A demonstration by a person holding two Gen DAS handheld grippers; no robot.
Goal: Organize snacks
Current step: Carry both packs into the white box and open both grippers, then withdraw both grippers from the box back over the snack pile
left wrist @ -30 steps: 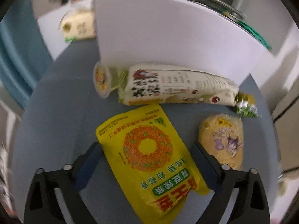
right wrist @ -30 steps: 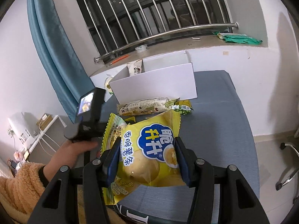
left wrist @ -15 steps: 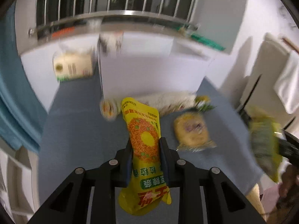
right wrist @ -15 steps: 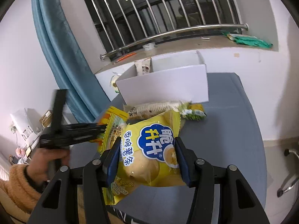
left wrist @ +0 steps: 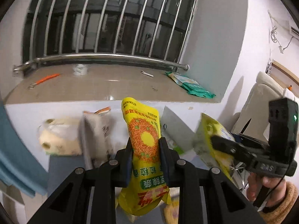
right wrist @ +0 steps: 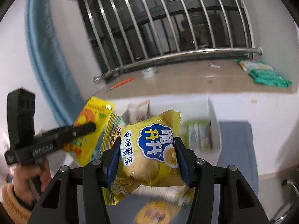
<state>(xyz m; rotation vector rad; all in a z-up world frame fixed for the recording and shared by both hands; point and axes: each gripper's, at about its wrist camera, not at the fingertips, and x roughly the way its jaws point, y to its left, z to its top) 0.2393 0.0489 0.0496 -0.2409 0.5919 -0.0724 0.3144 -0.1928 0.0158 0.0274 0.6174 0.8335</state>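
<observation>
Two grippers are in my hands, each clamped on a packet. My left gripper (left wrist: 145,145) pinches the yellow snack bag (left wrist: 144,149), printed with an orange ring and red and green Chinese characters, and holds it upright above the white box (right wrist: 213,123). My right gripper (right wrist: 146,158) grips the yellow potato stick bag (right wrist: 151,153); its blue cloud logo carries yellow characters, with "POTATO STICKS" in small print along its left side, and a green-striped packet (right wrist: 111,130) is pressed in behind it. Inside the white box stands a pale packet (right wrist: 139,110), blurred. Under the box lies a grey-blue table (right wrist: 237,145). Beyond the box, a beige windowsill (left wrist: 104,85) holds a green package (left wrist: 192,86) and an orange pen (left wrist: 47,78) below a steel-barred window (left wrist: 104,22). Left of the box hangs a blue curtain (right wrist: 48,56).
</observation>
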